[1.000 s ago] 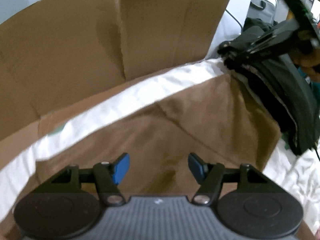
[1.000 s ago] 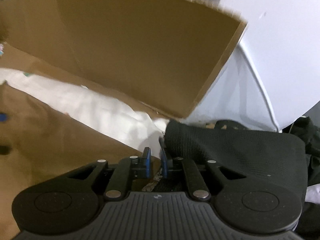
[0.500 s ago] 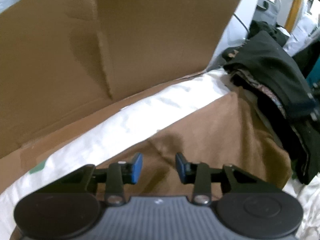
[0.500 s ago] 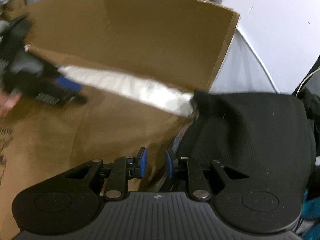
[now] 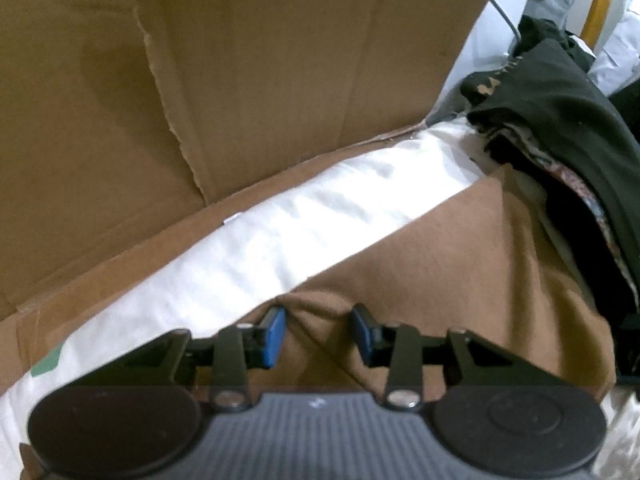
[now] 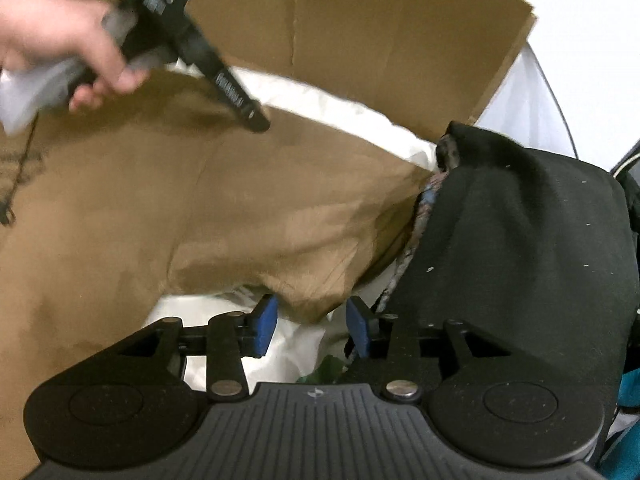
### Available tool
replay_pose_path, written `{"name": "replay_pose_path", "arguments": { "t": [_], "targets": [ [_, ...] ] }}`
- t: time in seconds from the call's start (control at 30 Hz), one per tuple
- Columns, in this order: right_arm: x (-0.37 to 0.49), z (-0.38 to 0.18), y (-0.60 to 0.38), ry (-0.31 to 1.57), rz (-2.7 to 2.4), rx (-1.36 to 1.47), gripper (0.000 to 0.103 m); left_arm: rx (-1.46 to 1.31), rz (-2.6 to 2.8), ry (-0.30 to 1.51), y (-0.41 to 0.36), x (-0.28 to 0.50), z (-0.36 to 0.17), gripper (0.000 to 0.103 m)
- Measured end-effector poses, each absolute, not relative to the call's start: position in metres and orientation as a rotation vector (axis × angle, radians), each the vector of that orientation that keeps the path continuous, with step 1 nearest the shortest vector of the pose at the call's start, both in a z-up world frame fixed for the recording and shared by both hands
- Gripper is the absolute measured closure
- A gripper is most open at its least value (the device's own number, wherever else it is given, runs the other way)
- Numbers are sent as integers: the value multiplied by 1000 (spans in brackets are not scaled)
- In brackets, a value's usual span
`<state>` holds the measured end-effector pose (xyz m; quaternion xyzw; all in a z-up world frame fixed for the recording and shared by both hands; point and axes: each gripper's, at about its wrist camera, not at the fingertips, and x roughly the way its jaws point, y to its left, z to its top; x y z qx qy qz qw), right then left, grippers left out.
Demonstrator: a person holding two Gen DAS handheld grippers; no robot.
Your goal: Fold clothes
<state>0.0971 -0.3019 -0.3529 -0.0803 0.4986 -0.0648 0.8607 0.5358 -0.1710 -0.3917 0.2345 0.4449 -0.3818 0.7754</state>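
A brown garment point(image 5: 460, 280) lies spread on a white sheet point(image 5: 320, 220). My left gripper point(image 5: 319, 335) hovers at its far edge, blue pads apart, with a low crease of brown cloth between them and no visible pinch. The right wrist view shows that same left gripper point(image 6: 252, 118) held by a hand point(image 6: 80, 48) over the brown garment point(image 6: 200, 200). My right gripper point(image 6: 312, 330) is at the garment's near right corner. Its jaws are opening, and the cloth corner sits loose between the pads. A folded black garment point(image 6: 520, 240) lies just to the right.
A tall cardboard sheet point(image 5: 280, 60) stands behind the white sheet and reaches across the back point(image 6: 360, 32). The black garment tops a pile of dark clothes point(image 5: 560, 120) at the right edge. More white sheet point(image 6: 240, 360) shows under the right gripper.
The right gripper has left the black garment on the pile, moved left to the brown corner, and its jaws have widened. The left gripper's jaws have narrowed and it has moved to the brown cloth's far edge.
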Motion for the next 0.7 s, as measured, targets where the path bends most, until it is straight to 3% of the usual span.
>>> {"name": "replay_pose_path", "arguments": {
  "t": [0.2, 0.3, 0.4, 0.63, 0.7],
  "targets": [
    [101, -367, -289, 1048, -159, -325, 60, 509, -822, 953, -170, 528, -382, 64],
    [101, -363, -292, 1057, -189, -348, 80, 509, -845, 942, -166, 517, -375, 63],
    [96, -354, -292, 1048, -193, -358, 91, 497, -885, 947, -166, 501, -368, 63],
    [88, -349, -281, 1055, -223, -468, 91, 488, -988, 961, -179, 463, -364, 63],
    [87, -349, -280, 1063, -246, -474, 83, 495, -1007, 970, -184, 455, -369, 63]
  ]
}}
